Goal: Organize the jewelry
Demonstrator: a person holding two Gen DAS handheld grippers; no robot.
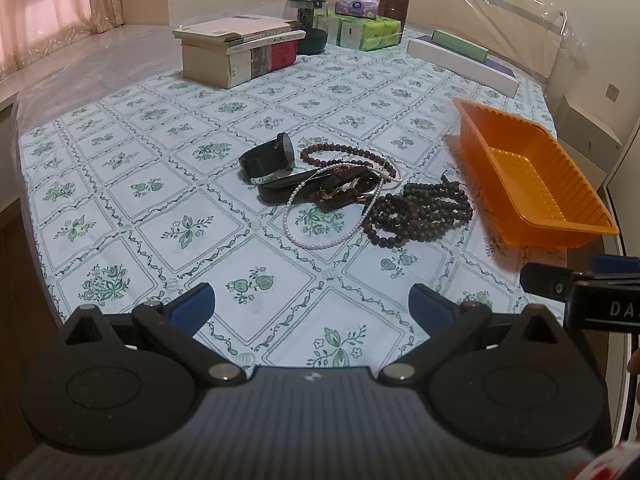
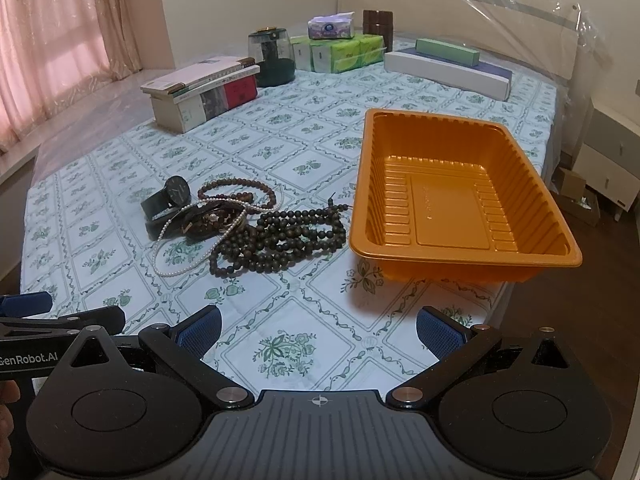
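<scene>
Both hand-held grippers, left [image 1: 312,304] and right [image 2: 319,326], gape wide, empty, low over the bed. Jewelry pile [image 2: 240,224] lies tangled left of the empty orange tray [image 2: 464,256]. Suggest taking the outer dark bead strand [image 2: 280,240] first, lifting slowly to avoid dragging the pearl necklace [image 2: 176,268].

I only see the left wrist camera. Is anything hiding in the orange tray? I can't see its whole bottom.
Observer: No. The right wrist view shows the whole floor of the orange tray, and nothing lies in it.
Operator: What does the watch's front look like? I only see its side.
Observer: From the right wrist view, the watch shows a round dark face.
Operator: Is the right gripper open? I just see a bit of it.
Observer: Yes, the right gripper is open, with nothing between its fingers.
</scene>
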